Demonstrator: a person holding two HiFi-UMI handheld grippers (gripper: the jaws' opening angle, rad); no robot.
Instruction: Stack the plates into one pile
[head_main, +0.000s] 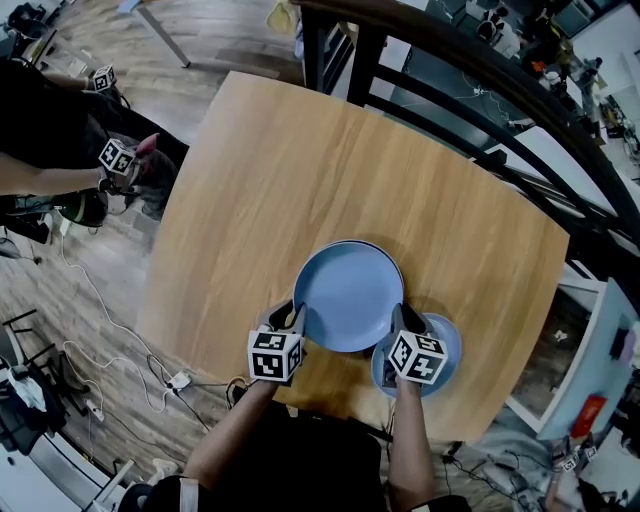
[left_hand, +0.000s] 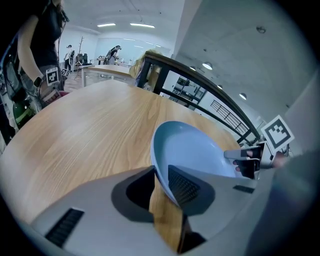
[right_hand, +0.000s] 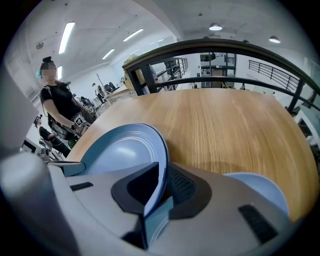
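L gripper (head_main: 297, 318) & R gripper (head_main: 400, 318): jaws apart, big plate (head_main: 348, 295) rim sits loose in each. It overlaps small plate (head_main: 448, 350).

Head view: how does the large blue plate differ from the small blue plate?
The large blue plate is wider than the small blue plate. The large one's rim sits between the jaws of the left gripper and the right gripper; the small one lies outside both. Both are round and blue.
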